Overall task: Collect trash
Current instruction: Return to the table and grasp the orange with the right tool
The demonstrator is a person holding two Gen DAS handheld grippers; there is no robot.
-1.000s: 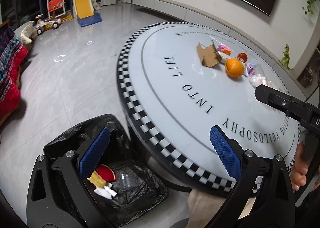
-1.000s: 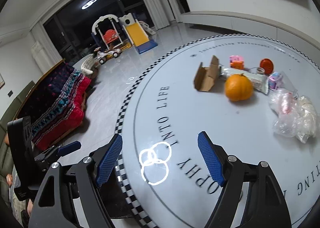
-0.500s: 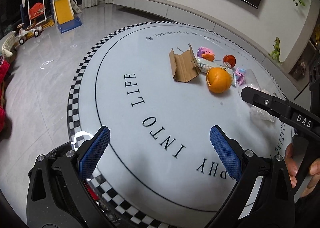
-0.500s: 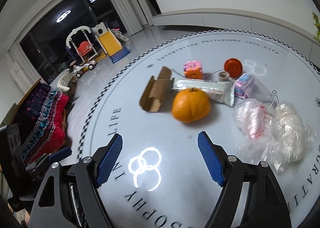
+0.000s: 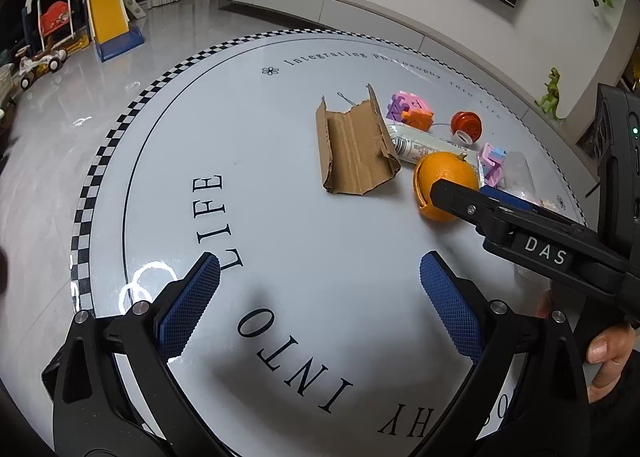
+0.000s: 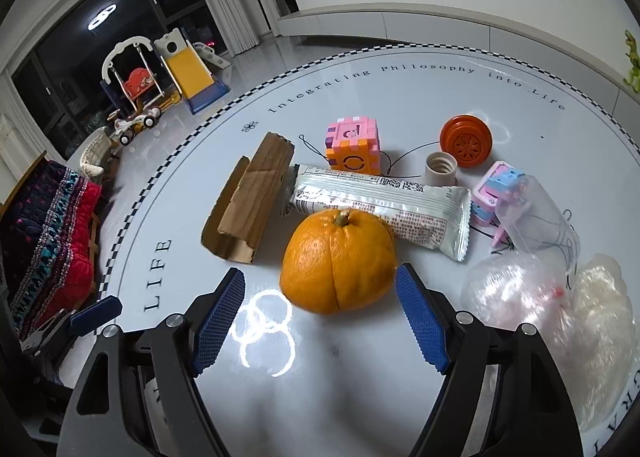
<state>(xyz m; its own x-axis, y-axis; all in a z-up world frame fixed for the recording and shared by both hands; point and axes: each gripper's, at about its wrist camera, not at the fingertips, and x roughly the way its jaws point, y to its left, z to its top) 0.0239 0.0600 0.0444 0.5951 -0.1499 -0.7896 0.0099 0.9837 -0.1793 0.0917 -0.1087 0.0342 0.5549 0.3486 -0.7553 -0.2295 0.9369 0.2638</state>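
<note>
On the round white table (image 5: 280,161) (image 6: 400,385) lies a cluster of litter. An orange peel shell (image 6: 338,261) (image 5: 440,177) sits just beyond my right gripper (image 6: 320,317), whose blue pads stand open and apart from it. Behind it lie a silver snack wrapper (image 6: 380,203) (image 5: 416,145) and a folded brown cardboard piece (image 6: 250,197) (image 5: 354,149). Crumpled clear plastic bags (image 6: 560,297) rest at the right. My left gripper (image 5: 320,301) hovers open and empty over the table's lettering, short of the cardboard. The right gripper's finger (image 5: 460,197) crosses in front of the orange.
A pink and orange toy cube (image 6: 352,145) (image 5: 410,111), an orange lid (image 6: 466,141), a small beige cap (image 6: 440,169) and a pink and blue toy (image 6: 496,193) lie behind the litter. A hand (image 5: 608,357) holds the right gripper. A play slide (image 5: 108,21) stands on the floor.
Both grippers have swung from the table's edge and the black trash bag inward over the table. The orange and the litter now loom much closer, just ahead of the right gripper. Both stay open.
</note>
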